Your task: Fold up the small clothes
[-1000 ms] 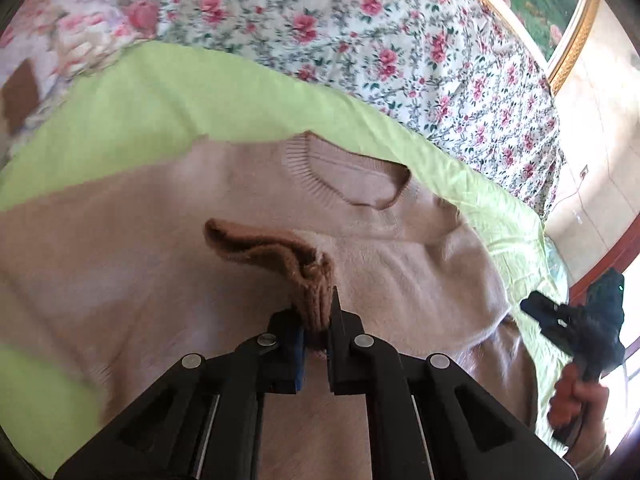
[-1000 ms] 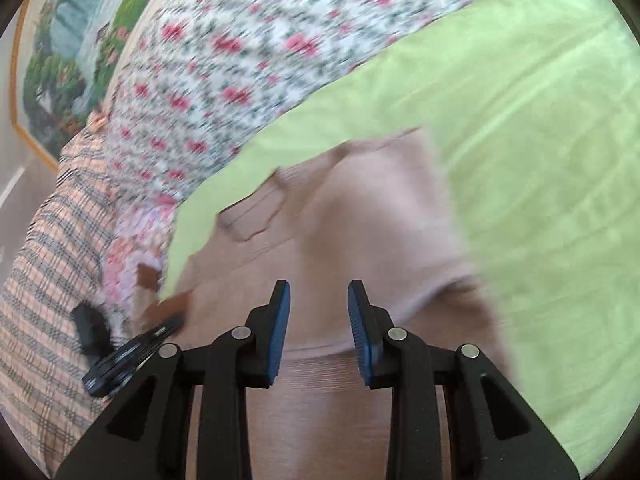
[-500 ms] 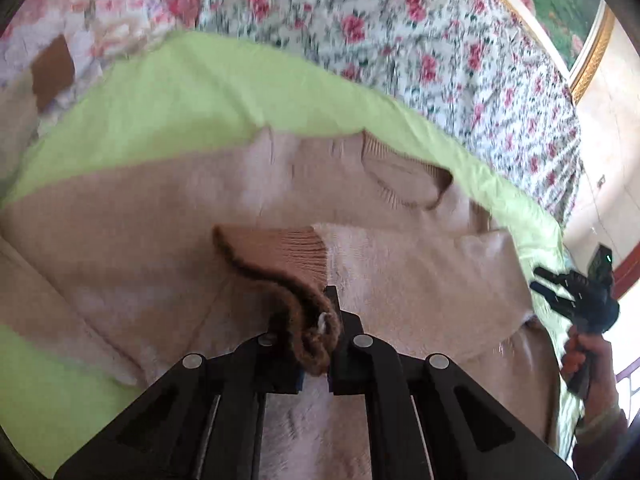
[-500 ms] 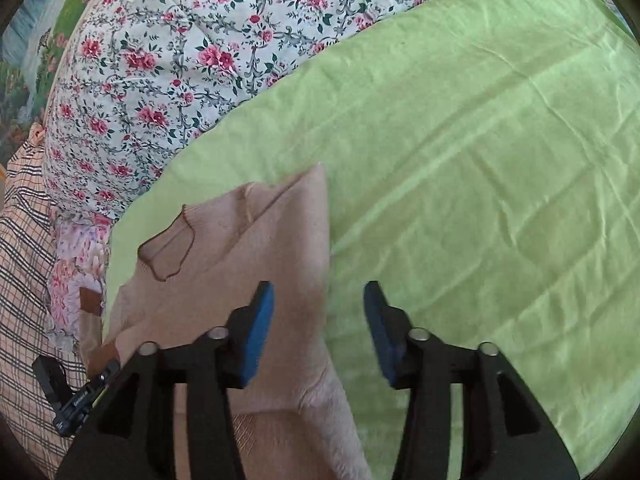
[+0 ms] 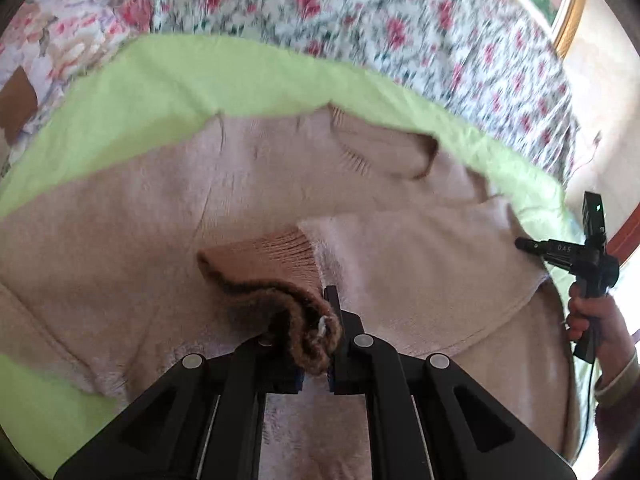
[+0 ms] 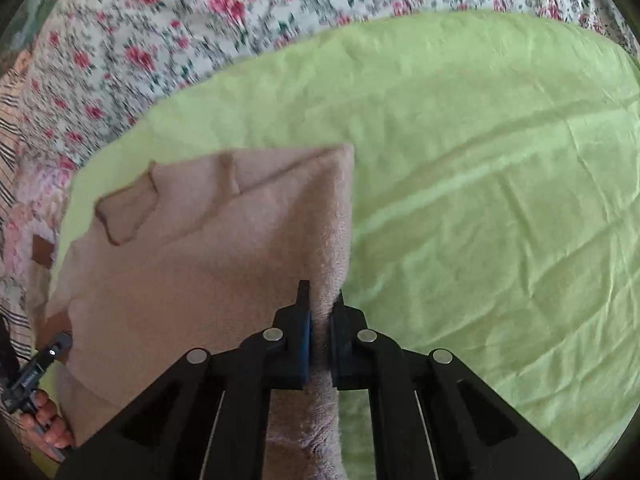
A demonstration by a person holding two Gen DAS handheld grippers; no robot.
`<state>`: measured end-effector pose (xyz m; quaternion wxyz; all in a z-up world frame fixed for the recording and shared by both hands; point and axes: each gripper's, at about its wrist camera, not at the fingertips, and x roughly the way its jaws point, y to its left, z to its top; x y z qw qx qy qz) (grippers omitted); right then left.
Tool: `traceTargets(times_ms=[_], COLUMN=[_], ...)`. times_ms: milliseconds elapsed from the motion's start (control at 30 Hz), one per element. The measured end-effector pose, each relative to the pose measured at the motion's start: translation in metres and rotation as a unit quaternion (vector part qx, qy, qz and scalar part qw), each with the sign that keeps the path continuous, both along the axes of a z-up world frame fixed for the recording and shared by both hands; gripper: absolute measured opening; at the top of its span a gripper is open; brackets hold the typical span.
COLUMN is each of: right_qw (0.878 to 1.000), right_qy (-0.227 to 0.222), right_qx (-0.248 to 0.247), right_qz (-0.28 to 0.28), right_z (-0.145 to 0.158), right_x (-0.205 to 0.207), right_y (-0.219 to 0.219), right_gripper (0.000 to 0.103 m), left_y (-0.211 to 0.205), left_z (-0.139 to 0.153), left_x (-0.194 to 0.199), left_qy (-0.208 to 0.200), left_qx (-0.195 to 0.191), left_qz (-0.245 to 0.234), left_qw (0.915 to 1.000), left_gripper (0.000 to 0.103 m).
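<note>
A beige knitted sweater is shown lying on a light green sheet, which is spread over a bedcover printed with red roses. In the left wrist view, the neck opening is seen at the far side of the garment, toward the floral cover. The ribbed cuff of one sleeve is drawn across the body of the sweater, and its bunched, darker edge is clamped between the closed jaws of the left gripper. At the right edge of this view, the right gripper is seen from the side, held by a hand with a sleeve cuff at the wrist; its tip lies at the side edge of the sweater.

In the right wrist view, the sweater occupies the left half, with the bare green sheet to its right. The right gripper has just been closing, and its jaws are now pressed on the thick folded side edge of the garment, which runs between the blue pads and on toward the camera. The neck opening is seen at the upper left of the garment. At the lower left corner, part of the left gripper and the fingers holding it are visible beside the sweater. Both views are slightly blurred along the floral cover.
</note>
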<state>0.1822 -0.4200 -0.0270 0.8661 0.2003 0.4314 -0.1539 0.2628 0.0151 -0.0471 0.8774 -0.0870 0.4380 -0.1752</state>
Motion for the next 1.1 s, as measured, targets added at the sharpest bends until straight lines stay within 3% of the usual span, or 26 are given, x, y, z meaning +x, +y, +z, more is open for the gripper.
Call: traceTargets(times_ms=[133, 200, 267, 333, 367, 433, 533, 567, 633, 733, 933, 1100], right_qw=[0.996, 0.997, 0.996, 0.997, 0.998, 1.0, 0.999, 0.998, 0.995, 0.992, 0.99, 0.989], right_qy=[-0.022, -0.057, -0.032, 0.022, 0.023, -0.009, -0.035, -0.05, -0.074, -0.088, -0.083, -0.072], right_qx=[-0.083, -0.054, -0.024, -0.039, -0.039, -0.003, -0.006, 0.004, 0.028, 0.039, 0.048, 0.065], right_qz=[-0.028, 0.026, 0.076, 0.061, 0.049, 0.02, 0.021, 0.033, 0.056, 0.081, 0.099, 0.112], right_z=[0.034, 0.042, 0.028, 0.005, 0.002, 0.011, 0.032, 0.038, 0.048, 0.05, 0.04, 0.029], right_x=[-0.019, -0.025, -0.02, -0.022, -0.027, -0.047, -0.069, -0.076, -0.087, -0.096, -0.095, -0.087], right_y=[0.028, 0.052, 0.071, 0.07, 0.064, 0.053, 0.06, 0.064, 0.076, 0.097, 0.128, 0.14], right_gripper=[0.017, 0.019, 0.029, 0.029, 0.026, 0.028, 0.03, 0.032, 0.037, 0.043, 0.043, 0.043], left_y=[0.01, 0.01, 0.01, 0.012, 0.016, 0.028, 0.048, 0.057, 0.079, 0.117, 0.186, 0.225], left_z=[0.002, 0.002, 0.001, 0.002, 0.003, 0.005, 0.016, 0.022, 0.037, 0.059, 0.075, 0.061], left_x=[-0.006, -0.009, -0.01, -0.015, -0.02, -0.032, -0.049, -0.053, -0.059, -0.053, 0.01, 0.069], left_qy=[0.004, 0.004, 0.008, 0.01, 0.009, 0.008, 0.0, -0.005, -0.023, -0.05, -0.039, -0.005], left_qx=[-0.005, -0.001, 0.004, 0.005, 0.004, 0.008, 0.025, 0.028, 0.037, 0.072, 0.15, 0.191], left_qz=[0.0, 0.002, 0.006, 0.011, 0.012, 0.013, 0.027, 0.034, 0.06, 0.125, 0.225, 0.251], left_qw=[1.0, 1.0, 0.9999, 0.9999, 0.9999, 0.9998, 0.9993, 0.999, 0.9972, 0.9882, 0.9619, 0.949], left_gripper=[0.012, 0.013, 0.014, 0.016, 0.017, 0.023, 0.025, 0.028, 0.055, 0.078, 0.083, 0.088])
